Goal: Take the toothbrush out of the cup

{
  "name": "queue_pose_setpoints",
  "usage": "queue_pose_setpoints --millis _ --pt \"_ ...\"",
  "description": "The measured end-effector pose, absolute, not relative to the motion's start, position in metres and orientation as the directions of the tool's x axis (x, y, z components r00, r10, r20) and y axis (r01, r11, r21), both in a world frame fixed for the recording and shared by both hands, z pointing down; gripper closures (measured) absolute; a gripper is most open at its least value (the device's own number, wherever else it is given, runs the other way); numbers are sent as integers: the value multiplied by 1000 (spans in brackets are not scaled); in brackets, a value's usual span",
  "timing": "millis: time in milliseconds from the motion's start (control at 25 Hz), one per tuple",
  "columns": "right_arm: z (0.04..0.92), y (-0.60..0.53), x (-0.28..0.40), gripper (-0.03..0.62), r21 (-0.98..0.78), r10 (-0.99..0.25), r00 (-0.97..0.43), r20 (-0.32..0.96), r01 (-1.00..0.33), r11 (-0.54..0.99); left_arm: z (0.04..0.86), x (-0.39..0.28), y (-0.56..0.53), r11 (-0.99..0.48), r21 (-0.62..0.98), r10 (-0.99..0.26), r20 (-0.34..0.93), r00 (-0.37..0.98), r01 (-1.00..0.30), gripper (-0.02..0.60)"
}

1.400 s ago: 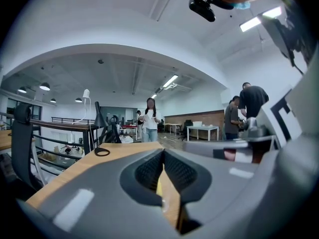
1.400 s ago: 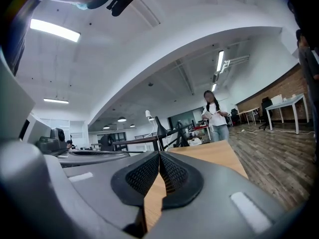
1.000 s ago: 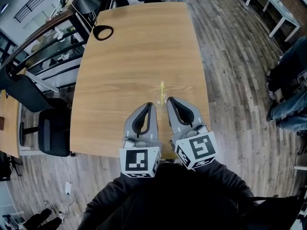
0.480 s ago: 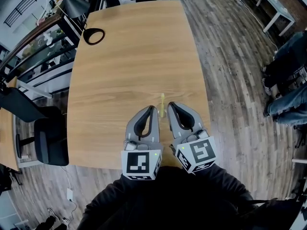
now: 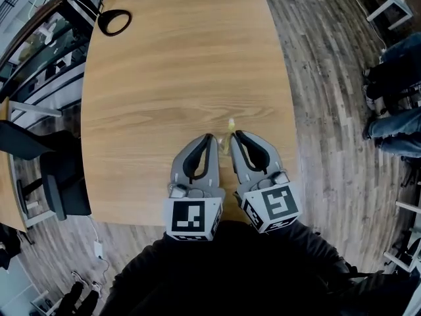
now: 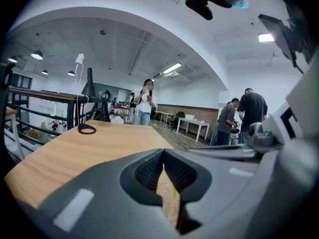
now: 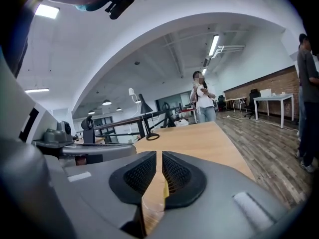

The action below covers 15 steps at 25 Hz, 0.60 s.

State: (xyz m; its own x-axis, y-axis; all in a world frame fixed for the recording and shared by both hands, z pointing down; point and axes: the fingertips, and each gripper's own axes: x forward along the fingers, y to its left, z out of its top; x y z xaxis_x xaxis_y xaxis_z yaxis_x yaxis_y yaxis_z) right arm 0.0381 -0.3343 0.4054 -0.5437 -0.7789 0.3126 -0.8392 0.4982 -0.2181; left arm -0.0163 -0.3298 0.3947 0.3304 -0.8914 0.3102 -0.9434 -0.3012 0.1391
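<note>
Way off at the far left corner of the counter (image 5: 171, 78) sits a black ring (image 5: 114, 21), flat on the wood and well apart from everything else. Off the left edge there's a dark office chair (image 5: 62, 183).

Coming along the near edge, the left hand-held gripper (image 5: 209, 137) pokes in over the counter, pointing away from the person and tipped a bit downward. Its own view shows the jaw tips pressed together with nothing pinched between them, so it's closed and empty.

Just right of its tip is the clear cup (image 5: 225, 143). It stands on the counter close to the near edge, a bit right of the middle, tucked in between the two gripper noses. The yellow toothbrush (image 5: 231, 125) is in the cup, its top sticking up past the rim toward the far side.

Right beside that is the right hand-held gripper (image 5: 237, 135), with the same slight downward tilt. Its jaws have just been opening and stand a thin slit apart. Low in that slit you can see a bit of yellow and the cup's rim, but the pads aren't clamped on either, far as I can tell.

Past the right edge, on the plank floor (image 5: 329, 78), there are legs in jeans (image 5: 395, 120).
</note>
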Motion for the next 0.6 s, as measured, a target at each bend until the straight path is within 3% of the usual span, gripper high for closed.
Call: queue_pose_setpoints --millis 360,600 --pt "424 -348 31 471 -201 -778 -513 364 -858 472 410 -22 -348 -322 165 -874 328 360 -932 574" --pt "433 -352 30 462 -192 -774 -502 386 -864 465 419 -25 -352 -315 187 -868 341 362 -930 574"
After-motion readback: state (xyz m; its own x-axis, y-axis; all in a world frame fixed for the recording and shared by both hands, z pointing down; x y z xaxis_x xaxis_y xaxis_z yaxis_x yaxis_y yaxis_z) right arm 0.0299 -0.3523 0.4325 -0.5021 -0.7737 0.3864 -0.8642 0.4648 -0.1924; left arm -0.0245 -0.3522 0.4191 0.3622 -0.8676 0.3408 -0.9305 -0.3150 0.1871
